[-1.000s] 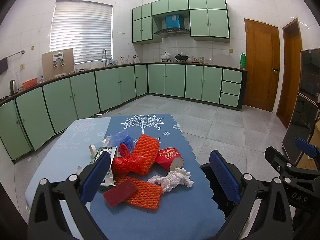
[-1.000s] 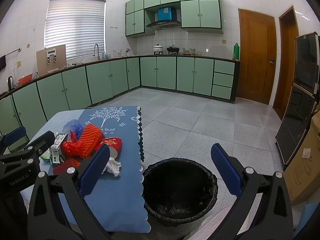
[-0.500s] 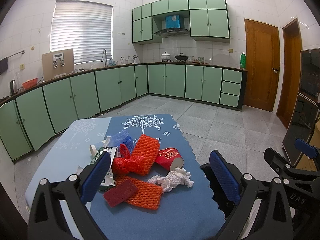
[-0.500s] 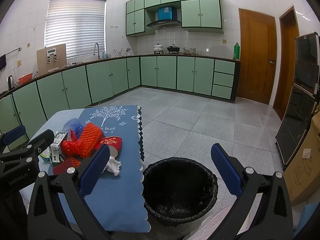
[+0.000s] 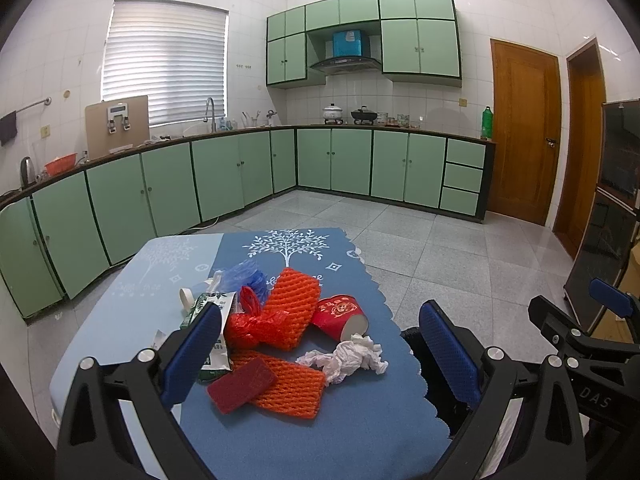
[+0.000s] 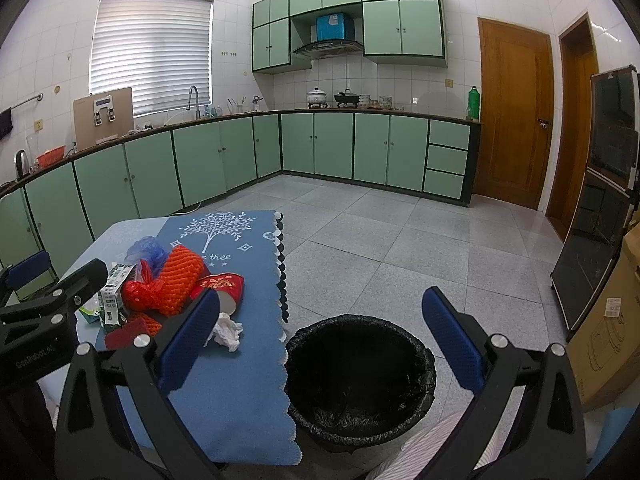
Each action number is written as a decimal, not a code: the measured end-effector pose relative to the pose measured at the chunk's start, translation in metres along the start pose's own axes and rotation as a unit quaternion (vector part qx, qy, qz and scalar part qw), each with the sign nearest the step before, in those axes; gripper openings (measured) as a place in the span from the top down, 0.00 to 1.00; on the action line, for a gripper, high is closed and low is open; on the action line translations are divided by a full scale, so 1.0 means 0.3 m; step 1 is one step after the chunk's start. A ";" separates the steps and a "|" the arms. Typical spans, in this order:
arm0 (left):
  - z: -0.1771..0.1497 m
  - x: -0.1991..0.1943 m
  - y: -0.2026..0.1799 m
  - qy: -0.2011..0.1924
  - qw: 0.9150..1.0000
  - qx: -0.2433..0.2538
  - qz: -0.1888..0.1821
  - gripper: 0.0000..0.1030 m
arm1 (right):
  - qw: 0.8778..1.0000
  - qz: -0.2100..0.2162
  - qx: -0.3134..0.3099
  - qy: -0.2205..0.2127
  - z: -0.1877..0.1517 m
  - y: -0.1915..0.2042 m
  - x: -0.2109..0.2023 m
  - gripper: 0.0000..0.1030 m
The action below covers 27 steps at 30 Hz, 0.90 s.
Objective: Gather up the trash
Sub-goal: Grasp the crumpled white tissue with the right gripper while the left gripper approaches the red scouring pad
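Left wrist view unchanged from a second ago, left gripper (image 5: pixel 320 340) spread wide, empty, above trash pile (image 5: pixel 280 332) on blue table (image 5: pixel 360 432), right gripper (image 6: pixel 320 332) likewise gaping, unmoved over black-lined bin (image 6: pixel 360 376) beside table.

Table (image 5: pixel 120 332) under blue cloth (image 5: pixel 360 432), orange foam nets (image 5: pixel 292 312), red cup (image 5: pixel 340 314), crumpled tissue (image 5: pixel 352 356), carton (image 5: pixel 214 320)
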State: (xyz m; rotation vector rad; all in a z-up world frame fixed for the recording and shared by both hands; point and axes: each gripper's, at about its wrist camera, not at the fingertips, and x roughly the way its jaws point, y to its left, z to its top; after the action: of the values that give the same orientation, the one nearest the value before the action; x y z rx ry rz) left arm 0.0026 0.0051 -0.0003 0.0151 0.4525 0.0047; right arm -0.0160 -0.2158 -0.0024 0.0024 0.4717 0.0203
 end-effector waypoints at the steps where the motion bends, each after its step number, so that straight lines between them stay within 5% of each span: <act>1: 0.000 0.001 0.001 0.000 1.000 -0.001 0.000 0.06 | 1.000 0.000 0.000 0.000 0.000 0.000 0.001 0.05; 10: -0.008 0.018 0.032 0.002 1.000 -0.008 0.010 0.06 | 1.000 0.012 0.000 0.012 -0.003 0.010 0.029 0.05; 18: -0.061 0.119 0.205 0.026 0.996 -0.026 0.084 0.06 | 0.998 0.049 -0.001 0.038 -0.027 0.056 0.150 0.05; 27: -0.157 0.235 0.362 0.064 0.989 -0.050 0.127 0.06 | 0.992 0.111 -0.014 0.062 -0.078 0.189 0.356 0.05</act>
State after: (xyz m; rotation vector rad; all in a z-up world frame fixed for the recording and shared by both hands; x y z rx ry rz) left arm 0.0453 0.1149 -0.0719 -0.0260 0.5769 0.2806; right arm 0.0675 -0.1571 -0.0714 0.0270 0.5934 0.2472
